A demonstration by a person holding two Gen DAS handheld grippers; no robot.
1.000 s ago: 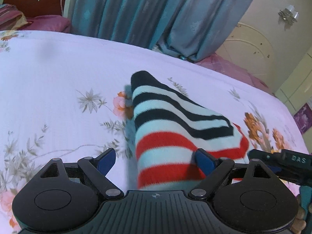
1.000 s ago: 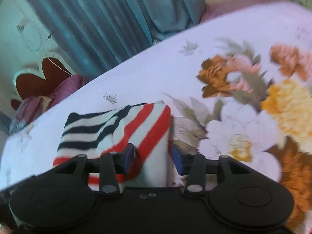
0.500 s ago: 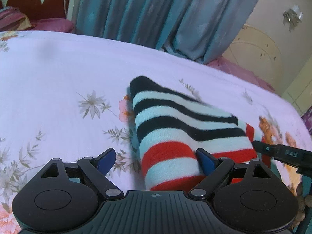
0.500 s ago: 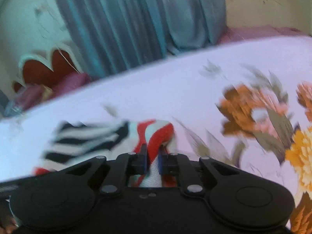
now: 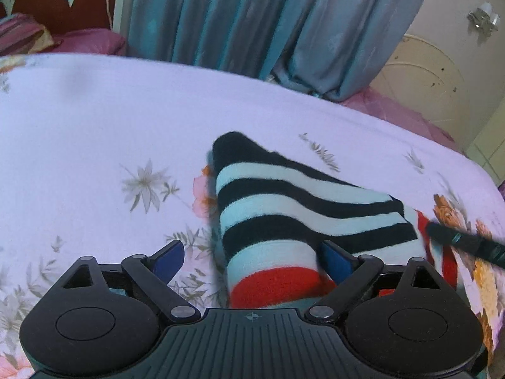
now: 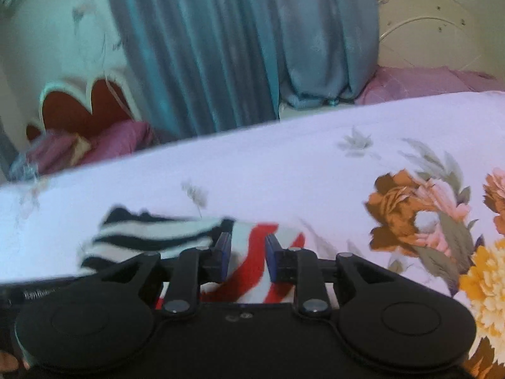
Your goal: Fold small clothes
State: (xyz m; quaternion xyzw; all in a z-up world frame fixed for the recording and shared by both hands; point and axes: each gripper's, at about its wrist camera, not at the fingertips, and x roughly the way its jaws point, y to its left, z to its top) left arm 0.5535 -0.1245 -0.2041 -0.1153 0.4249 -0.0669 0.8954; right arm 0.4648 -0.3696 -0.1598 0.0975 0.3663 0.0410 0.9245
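Observation:
A fuzzy sock [image 5: 300, 202] striped black, pale blue and red lies folded on the flowered bed sheet [image 5: 94, 120]. My left gripper [image 5: 252, 260] stands wide open over its near red end, its right pad against the sock's side and its left pad above bare sheet. In the right wrist view, the sock [image 6: 151, 237] reaches left, and its red-striped end lies between the blue pads of my right gripper [image 6: 248, 252]. Those jaws are opening with a narrow gap. A black finger [image 5: 467, 241] of that gripper shows at the sock's right edge.
The lilac sheet with large orange and yellow flowers [image 6: 410, 214] spreads all around the sock. Teal curtains [image 5: 252, 15] hang behind the bed. A red scalloped headboard [image 5: 63, 3] and pink pillows [image 5: 88, 41] stand at the far left, a cream cabinet [image 5: 426, 72] at the right.
My right gripper closed on the sock's red end, rolled level, then began to part. The sock's right flap has come over flatter. My left gripper has sunk closer to the sock.

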